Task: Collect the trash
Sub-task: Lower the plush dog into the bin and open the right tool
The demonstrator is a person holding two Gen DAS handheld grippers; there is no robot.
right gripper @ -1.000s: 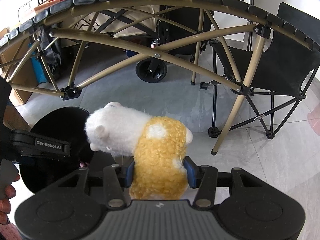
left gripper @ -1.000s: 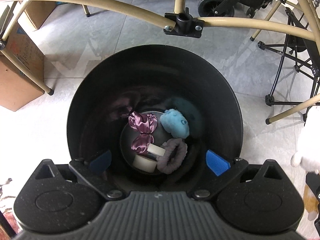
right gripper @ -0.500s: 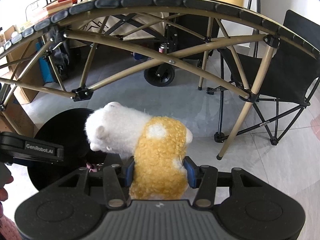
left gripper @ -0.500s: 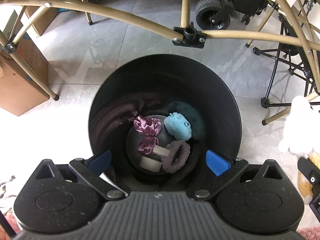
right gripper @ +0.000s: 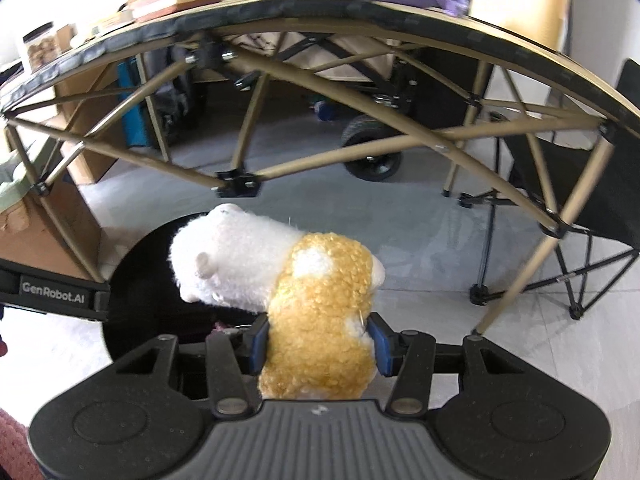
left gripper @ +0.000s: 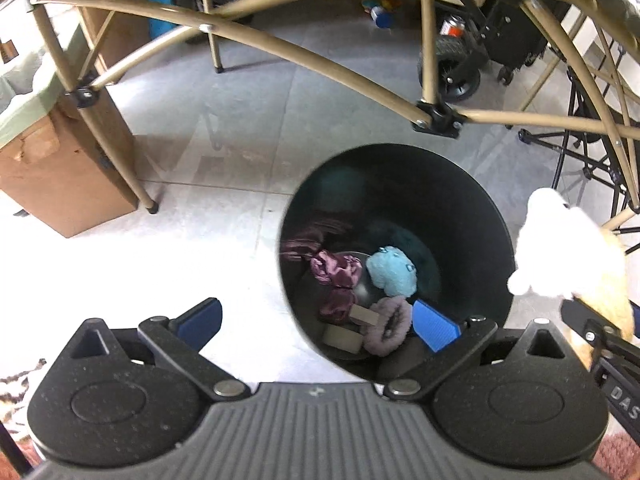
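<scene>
A black round bin (left gripper: 460, 184) stands on the floor. It holds a pink satin scrunchie (left gripper: 334, 274), a light blue plush (left gripper: 392, 272), a mauve fuzzy scrunchie (left gripper: 388, 326) and two beige blocks (left gripper: 342, 338). My left gripper (left gripper: 316, 322) is open and empty above the bin's left rim. My right gripper (right gripper: 318, 344) is shut on a white and yellow plush toy (right gripper: 316, 300), held beside and above the bin (right gripper: 136, 276). The toy also shows at the right edge of the left wrist view (left gripper: 568, 256).
A folding table's tan frame (right gripper: 320, 148) arches over the floor behind the bin. Cardboard boxes (left gripper: 60, 168) stand at the left. A black folding chair (right gripper: 592, 196) and a wheeled cart (right gripper: 372, 152) stand behind. A pink rug edge (right gripper: 16, 444) lies at bottom left.
My left gripper has moved back and to the left, so the bin now sits to the right in its view. My right gripper has lifted and moved toward the bin with the toy.
</scene>
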